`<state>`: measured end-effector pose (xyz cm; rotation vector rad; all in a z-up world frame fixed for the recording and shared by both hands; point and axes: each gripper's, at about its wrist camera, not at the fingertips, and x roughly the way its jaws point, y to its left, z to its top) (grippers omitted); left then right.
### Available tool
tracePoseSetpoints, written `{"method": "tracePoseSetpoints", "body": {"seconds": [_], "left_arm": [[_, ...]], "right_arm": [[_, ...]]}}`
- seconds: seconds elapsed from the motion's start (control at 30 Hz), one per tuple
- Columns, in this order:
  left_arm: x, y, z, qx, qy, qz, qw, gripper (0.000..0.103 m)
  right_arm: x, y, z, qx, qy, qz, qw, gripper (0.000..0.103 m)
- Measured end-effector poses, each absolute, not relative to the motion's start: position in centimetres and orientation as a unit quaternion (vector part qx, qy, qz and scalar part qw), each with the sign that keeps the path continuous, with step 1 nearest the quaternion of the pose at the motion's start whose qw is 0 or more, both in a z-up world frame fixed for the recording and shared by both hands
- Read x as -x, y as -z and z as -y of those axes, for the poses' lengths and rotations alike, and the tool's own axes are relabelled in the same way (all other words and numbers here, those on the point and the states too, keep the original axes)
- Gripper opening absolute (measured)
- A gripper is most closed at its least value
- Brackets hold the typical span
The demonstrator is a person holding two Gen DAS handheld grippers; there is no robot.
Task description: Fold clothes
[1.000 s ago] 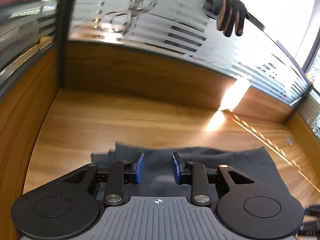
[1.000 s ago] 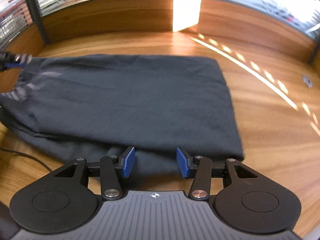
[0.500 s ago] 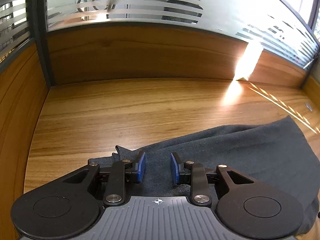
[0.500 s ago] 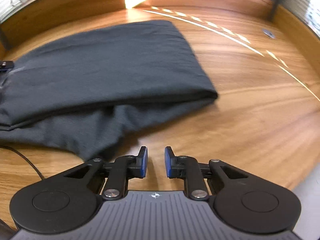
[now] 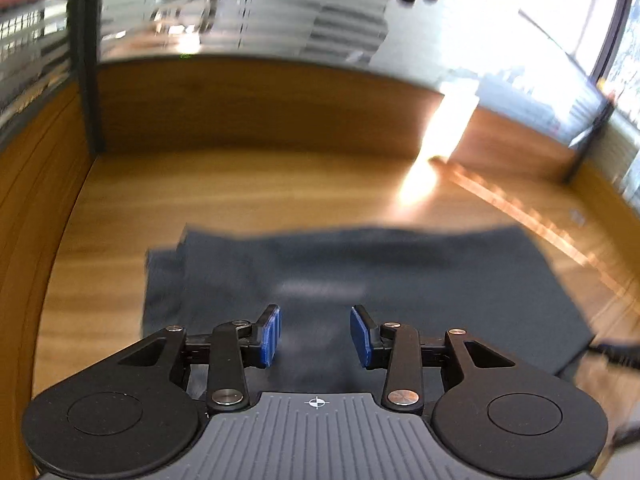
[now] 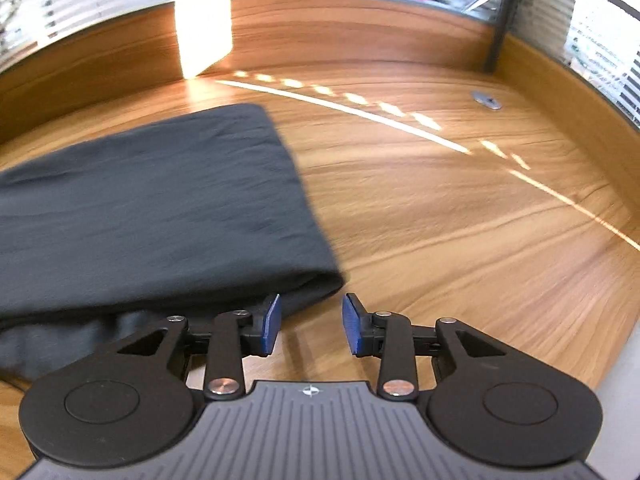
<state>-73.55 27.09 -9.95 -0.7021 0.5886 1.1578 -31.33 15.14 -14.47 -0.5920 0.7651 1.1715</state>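
Now the left gripper (image 5: 315, 335) sits low in the centre of its frame, jaws spread wide with nothing between the blue pads (image 5: 269, 336), and under them lies the dark grey garment (image 5: 400, 280). From this view the cloth fills the lower middle of the frame, spread flat on the wooden surface (image 5: 240, 196), its far edge running roughly straight across and a smaller flap jutting out at the left. The picture is blurred, so finer folds are hard to read. A bright patch of sunlight (image 5: 436, 152) burns in the upper right of centre where the surface meets the wooden back panel (image 5: 256, 108), with frosted striped glass (image 5: 248, 12) above it.

Over to the right wrist view: the right gripper (image 6: 311, 324) is also wide open and holding nothing, its jaws standing over bare wood at the lower centre. The garment (image 6: 152, 208) occupies the left half of this frame, doubled over, an upper layer lying on a lower one that shows along the bottom left. Its rounded near corner comes down just beside the gripper's left-hand pad, partly behind it. A dotted streak of sunlight (image 6: 352, 108) crosses the surface (image 6: 460, 232) toward the right, and a small metal fitting (image 6: 486, 100) sits in the upper right.
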Motion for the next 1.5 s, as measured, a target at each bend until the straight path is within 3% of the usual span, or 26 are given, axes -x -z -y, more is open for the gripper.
{"method": "tracePoseSetpoints", "body": {"seconds": [0.4,0.47,0.53,0.67,0.93,1.0,1.07,1.1,1.13,1.27,1.37,1.5], "left_arm": [[76.7,12.3,-27.6,0.368,-0.547,-0.284,0.697,0.039],[76.6,12.4,-27.8,0.363,-0.546,-0.293,0.695,0.034],[76.5,12.4,-28.0,0.349,-0.543,-0.313,0.696,0.027],[77.0,12.6,-28.1,0.360,-0.541,-0.309,0.694,0.022],[77.5,12.8,-27.8,0.363,-0.543,-0.299,0.696,0.021],[77.5,12.4,-27.6,0.360,-0.544,-0.297,0.697,0.022],[77.3,11.5,-27.2,0.354,-0.552,-0.285,0.699,0.033],[77.1,10.8,-27.0,0.346,-0.559,-0.275,0.701,0.046],[77.0,10.2,-26.7,0.339,-0.567,-0.265,0.703,0.052],[76.3,7.0,-26.8,0.310,-0.574,-0.215,0.726,0.059],[74.9,6.4,-28.7,0.275,-0.589,-0.230,0.724,0.066],[74.0,7.1,-31.8,0.235,-0.600,-0.253,0.721,0.085]], "right_arm": [[28.9,16.8,-15.9,0.186,-0.579,-0.351,0.712,0.037],[29.3,16.0,-16.2,0.204,-0.584,-0.328,0.714,0.010],[29.6,15.3,-16.4,0.222,-0.588,-0.305,0.715,0.006],[30.2,13.6,-16.9,0.257,-0.595,-0.260,0.716,0.004],[29.3,15.7,-18.0,0.319,-0.605,-0.264,0.680,0.005],[29.1,15.6,-17.9,0.319,-0.606,-0.267,0.678,0.009],[28.9,14.9,-17.6,0.322,-0.599,-0.269,0.682,0.027],[28.8,14.5,-17.3,0.321,-0.595,-0.271,0.685,0.031],[28.6,14.1,-16.8,0.317,-0.590,-0.277,0.689,0.033],[28.0,12.3,-14.9,0.292,-0.568,-0.313,0.703,0.038],[28.3,11.5,-13.7,0.242,-0.548,-0.370,0.710,0.044],[29.7,11.6,-12.6,0.168,-0.530,-0.434,0.709,0.060]]}}
